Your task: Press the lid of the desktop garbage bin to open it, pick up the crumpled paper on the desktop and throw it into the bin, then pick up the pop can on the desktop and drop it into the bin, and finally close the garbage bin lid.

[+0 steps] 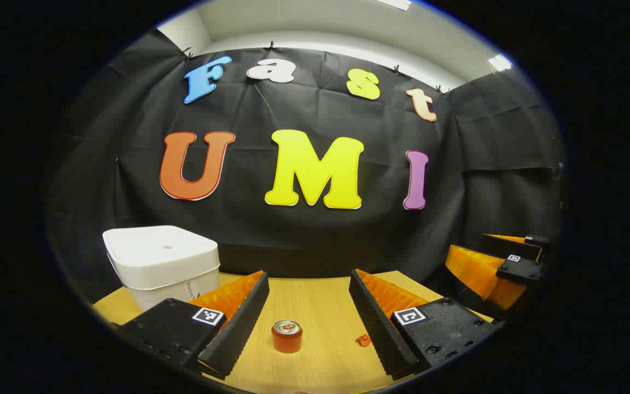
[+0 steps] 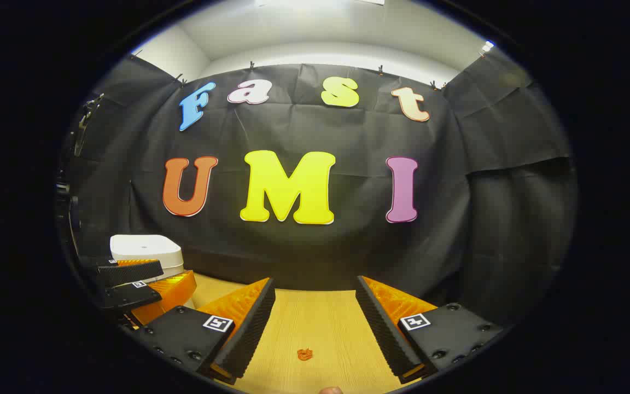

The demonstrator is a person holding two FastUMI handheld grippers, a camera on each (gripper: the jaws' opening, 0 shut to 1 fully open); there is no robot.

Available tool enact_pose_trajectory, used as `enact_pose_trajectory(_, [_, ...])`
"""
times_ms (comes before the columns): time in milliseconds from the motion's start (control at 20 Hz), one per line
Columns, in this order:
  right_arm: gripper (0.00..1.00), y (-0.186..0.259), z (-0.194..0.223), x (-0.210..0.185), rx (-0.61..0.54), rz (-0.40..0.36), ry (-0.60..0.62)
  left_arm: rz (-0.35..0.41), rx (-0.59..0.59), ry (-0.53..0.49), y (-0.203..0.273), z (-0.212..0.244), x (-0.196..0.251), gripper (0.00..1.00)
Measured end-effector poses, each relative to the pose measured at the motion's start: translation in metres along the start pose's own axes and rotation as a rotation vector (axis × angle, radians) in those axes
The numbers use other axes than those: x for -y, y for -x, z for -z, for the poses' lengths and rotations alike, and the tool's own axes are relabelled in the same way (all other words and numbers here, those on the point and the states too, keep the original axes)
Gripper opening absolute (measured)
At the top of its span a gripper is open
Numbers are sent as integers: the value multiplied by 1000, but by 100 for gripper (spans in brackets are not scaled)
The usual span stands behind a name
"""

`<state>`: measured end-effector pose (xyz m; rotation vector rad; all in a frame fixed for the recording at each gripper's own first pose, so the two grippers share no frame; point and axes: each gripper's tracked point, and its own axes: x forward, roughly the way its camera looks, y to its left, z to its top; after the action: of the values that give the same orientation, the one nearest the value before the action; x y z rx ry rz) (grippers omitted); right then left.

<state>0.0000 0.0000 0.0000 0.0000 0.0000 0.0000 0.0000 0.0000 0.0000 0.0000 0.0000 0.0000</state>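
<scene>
Left gripper view: left hand-held gripper [image 1: 307,314] sits nearest the lens, jaws spread wide, nothing between the pads, hovering above the wooden tabletop [image 1: 320,295]. Pop can [image 1: 286,335] stands upright on the tabletop, in the gap between the two fingers, slightly toward the left finger, touching neither. Crumpled paper [image 1: 363,340] lies on the tabletop just beside the inner edge of the right finger, near the can but apart from it. Garbage bin [image 1: 162,265] is ahead and to the left, beyond the left finger, white, lid down flat. The other gripper shows far right at the tabletop edge, well apart from the can.

Right gripper view: right hand-held gripper [image 2: 315,317] also spread wide and empty, above the tabletop [image 2: 315,312]. Crumpled paper [image 2: 304,354] lies on the tabletop between its fingers, roughly centred, touching neither. Garbage bin [image 2: 145,250] is far ahead-left, lid closed, partly hidden behind the left gripper [image 2: 134,282], which sits just in front of it. Can't tell whether that gripper touches the bin.
</scene>
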Motion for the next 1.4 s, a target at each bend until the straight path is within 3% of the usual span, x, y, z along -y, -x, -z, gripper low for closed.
enact_pose_trajectory(250, [95, 2, -1, -6, 3, -16, 3, -40, -9, -21, 3, 0, -12, 97])
enact_pose_trajectory(1200, [94, 3, -3, -11, 8, -17, -2, -55, -11, -50, 4, -9, -22, 96])
enact_pose_trajectory(1250, [94, 2, -3, -13, 7, -20, -2, -60, -12, -47, 1, -12, -27, 96])
enact_pose_trajectory(1300, [94, 2, -2, -14, 6, -21, -1, -72, -5, -49, -1, -17, -33, 87])
enact_pose_trajectory(1400, [94, 1, -2, -17, 5, -26, 0, -107, 1, -63, -7, -26, -52, 85])
